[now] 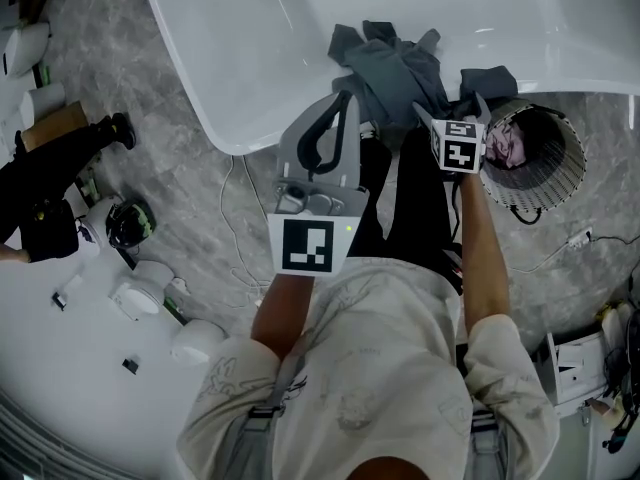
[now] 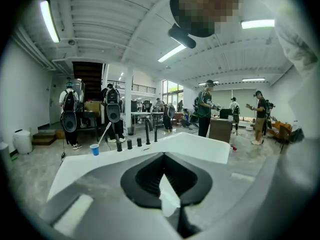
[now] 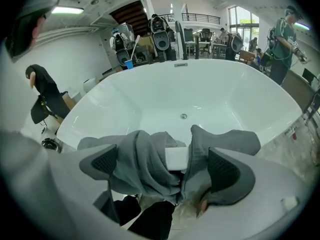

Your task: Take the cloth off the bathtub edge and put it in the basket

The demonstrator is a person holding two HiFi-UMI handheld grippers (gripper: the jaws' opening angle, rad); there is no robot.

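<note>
A grey cloth (image 1: 395,68) hangs in folds over the near rim of the white bathtub (image 1: 215,128). My right gripper (image 1: 452,108) points down at it and is open wide. In the right gripper view the cloth (image 3: 145,164) bunches between the dark pads (image 3: 105,161) without being pinched, and a strip of tub rim (image 3: 177,159) shows between the folds. My left gripper (image 1: 343,98) hovers just left of the cloth with its fingertips together and nothing between them; the left gripper (image 2: 162,156) looks out level over the tub. The wicker basket (image 1: 575,168) stands on the floor to the right of the tub.
The basket holds a pinkish fabric (image 1: 505,148). A person in dark clothes (image 1: 50,188) crouches at the left beside white objects (image 1: 140,293) on the floor. Cables (image 1: 240,238) trail under the tub. A blue cup (image 3: 129,64) sits on the tub's far rim.
</note>
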